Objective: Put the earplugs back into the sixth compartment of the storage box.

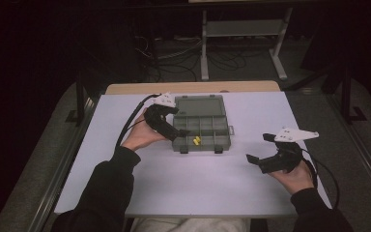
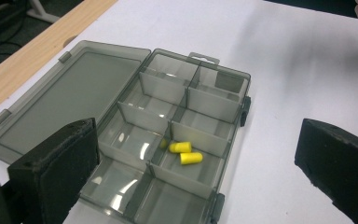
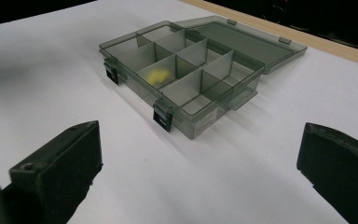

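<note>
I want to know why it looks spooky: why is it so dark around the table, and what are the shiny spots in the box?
High view: light falls on the white table while the room behind stays dark. Left gripper view: glare streaks on the compartment box floor beside sharp yellow earplugs. Right gripper view: earplugs blur through the tinted wall.

On the table [image 1: 183, 183] before me, the organiser box [image 1: 200, 130] sits toward the far side, left of centre, its lid [image 1: 199, 105] lying open and flat behind the compartments. Two earplugs [image 2: 185, 153] lie side by side, just apart, in one compartment of the near row, second from the left in the high view. My left gripper [image 1: 171, 124] hangs over the box's left edge; my right gripper [image 1: 263, 147] sits well apart, near the table's right edge. A wooden strip [image 1: 193, 87] runs behind the table's far edge.
</note>
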`<state>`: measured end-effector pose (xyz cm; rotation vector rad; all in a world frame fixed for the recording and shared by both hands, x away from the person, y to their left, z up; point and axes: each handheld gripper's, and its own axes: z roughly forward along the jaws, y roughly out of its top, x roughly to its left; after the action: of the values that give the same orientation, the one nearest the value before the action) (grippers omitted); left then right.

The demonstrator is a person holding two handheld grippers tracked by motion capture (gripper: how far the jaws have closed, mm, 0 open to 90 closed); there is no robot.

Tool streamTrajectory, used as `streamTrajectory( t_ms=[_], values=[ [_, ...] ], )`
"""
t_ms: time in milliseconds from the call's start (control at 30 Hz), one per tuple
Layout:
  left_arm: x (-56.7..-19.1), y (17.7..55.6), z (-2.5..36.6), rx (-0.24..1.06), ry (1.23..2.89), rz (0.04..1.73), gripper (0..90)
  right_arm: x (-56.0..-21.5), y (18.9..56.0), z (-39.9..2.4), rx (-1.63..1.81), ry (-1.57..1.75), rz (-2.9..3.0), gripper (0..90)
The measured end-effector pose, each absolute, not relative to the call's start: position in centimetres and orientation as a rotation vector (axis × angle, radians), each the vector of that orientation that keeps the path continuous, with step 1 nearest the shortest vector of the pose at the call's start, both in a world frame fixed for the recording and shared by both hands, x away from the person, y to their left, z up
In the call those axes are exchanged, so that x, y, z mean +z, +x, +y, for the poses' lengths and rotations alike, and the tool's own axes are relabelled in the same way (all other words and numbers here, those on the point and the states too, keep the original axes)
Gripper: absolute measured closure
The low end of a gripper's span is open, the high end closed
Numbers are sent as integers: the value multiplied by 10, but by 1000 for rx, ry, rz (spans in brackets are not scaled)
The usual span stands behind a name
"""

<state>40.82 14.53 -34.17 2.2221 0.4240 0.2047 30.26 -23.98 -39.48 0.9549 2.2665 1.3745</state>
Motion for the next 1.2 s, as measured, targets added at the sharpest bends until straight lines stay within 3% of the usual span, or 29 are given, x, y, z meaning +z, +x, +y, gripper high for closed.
streamTrajectory(
  t_ms=[1200],
  values=[
    [-352,368,221,359,2099,540,0,-394,303,-241,1375,953,2250,0]
  ],
)
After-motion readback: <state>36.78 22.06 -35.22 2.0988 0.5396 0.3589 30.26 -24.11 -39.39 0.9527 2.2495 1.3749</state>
